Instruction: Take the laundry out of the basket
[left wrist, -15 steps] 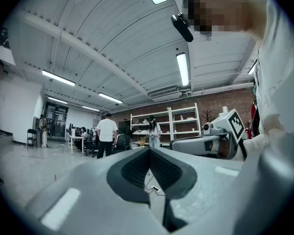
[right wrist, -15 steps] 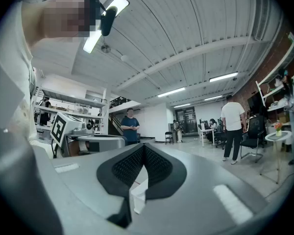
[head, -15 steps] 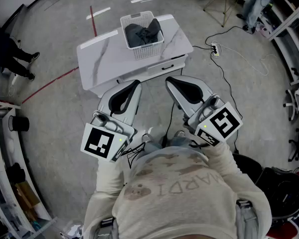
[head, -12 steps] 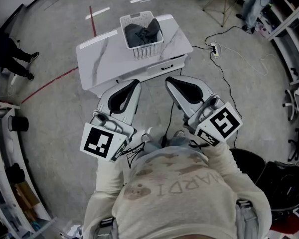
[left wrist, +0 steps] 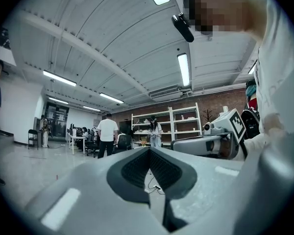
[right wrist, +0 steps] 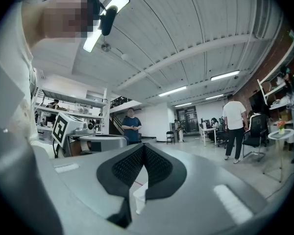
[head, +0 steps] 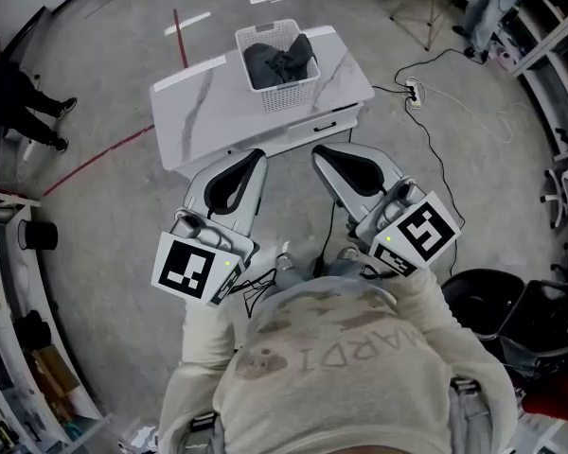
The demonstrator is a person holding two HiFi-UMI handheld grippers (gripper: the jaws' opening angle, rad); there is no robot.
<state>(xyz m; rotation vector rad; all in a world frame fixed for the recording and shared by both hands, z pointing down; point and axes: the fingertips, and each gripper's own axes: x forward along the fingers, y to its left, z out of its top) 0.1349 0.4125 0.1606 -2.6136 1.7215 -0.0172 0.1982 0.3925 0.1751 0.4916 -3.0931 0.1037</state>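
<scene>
A white slatted basket (head: 290, 94) stands on the far side of a white marble-look table (head: 206, 102), with dark grey laundry (head: 280, 61) bunched inside it. Both grippers are held close to the person's chest, well short of the table and level. My left gripper (head: 257, 157) is shut, its tips meeting with nothing between them (left wrist: 149, 149). My right gripper (head: 318, 151) is shut and empty too (right wrist: 144, 145). Each gripper view looks out across the room and shows neither the basket nor the laundry.
A power strip (head: 409, 91) with a cable lies on the floor right of the table. Red tape (head: 95, 154) crosses the floor at left, near a standing person (head: 19, 102). A black bin (head: 481, 293) sits at lower right. Shelves line both sides.
The head view has shifted slightly, so the table and basket sit a little higher and to the right. Both grippers stay in place and shut.
</scene>
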